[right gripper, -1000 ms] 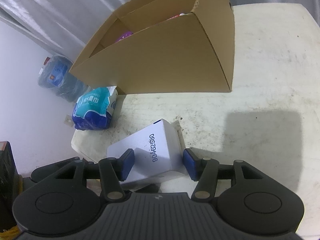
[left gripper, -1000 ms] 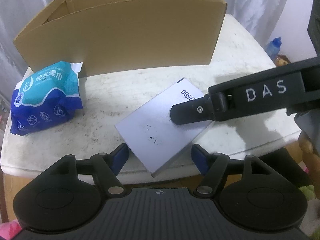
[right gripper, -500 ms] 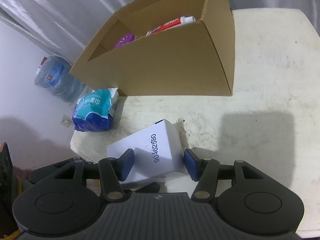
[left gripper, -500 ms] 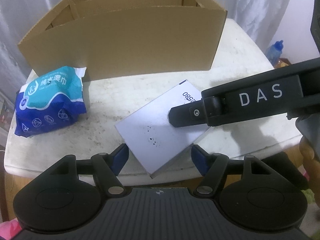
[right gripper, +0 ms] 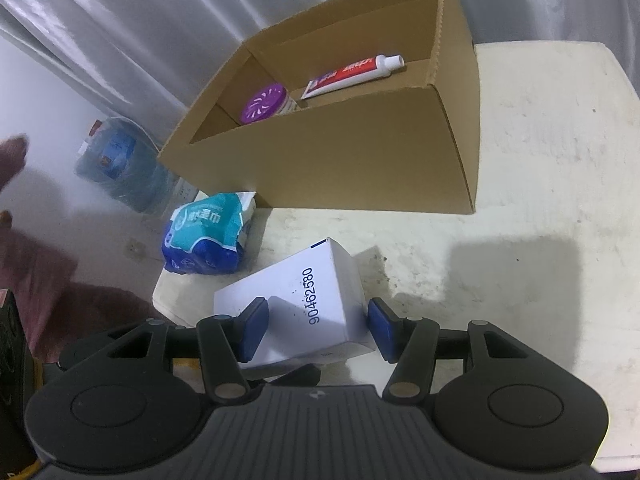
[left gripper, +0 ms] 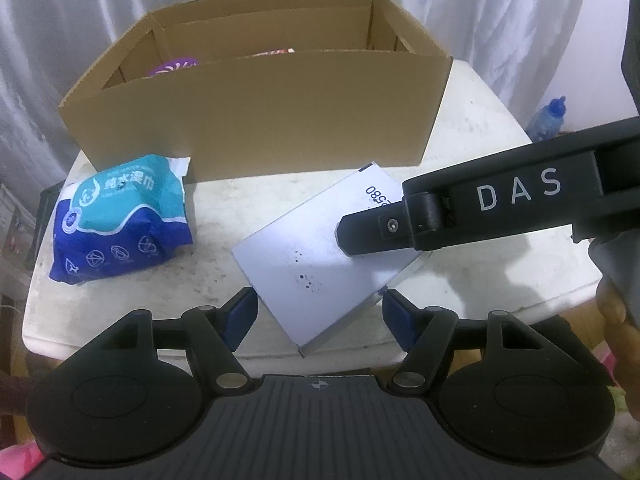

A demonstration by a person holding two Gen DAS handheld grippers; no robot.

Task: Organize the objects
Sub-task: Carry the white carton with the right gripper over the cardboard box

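A flat white box (left gripper: 316, 256) printed 90462580 lies near the front edge of the white table (left gripper: 480, 140); it also shows in the right wrist view (right gripper: 304, 304). My right gripper (right gripper: 314, 330) is open with its blue pads on either side of the box's end; its finger (left gripper: 384, 232) lies over the box. My left gripper (left gripper: 320, 314) is open around the box's near corner. A blue wet-wipes pack (left gripper: 120, 216) lies left of the box. An open cardboard box (right gripper: 360, 136) behind holds a toothpaste tube (right gripper: 352, 72) and a purple-lidded jar (right gripper: 264, 104).
A large water bottle (right gripper: 120, 168) stands on the floor beyond the table's left edge. A small blue bottle (left gripper: 548, 120) sits off the table to the right. White curtains hang behind. The table's right half (right gripper: 560, 160) is bare.
Both grippers have risen and tilted, so the inside of the cardboard box now shows. The white box has not moved and both grippers stay open.
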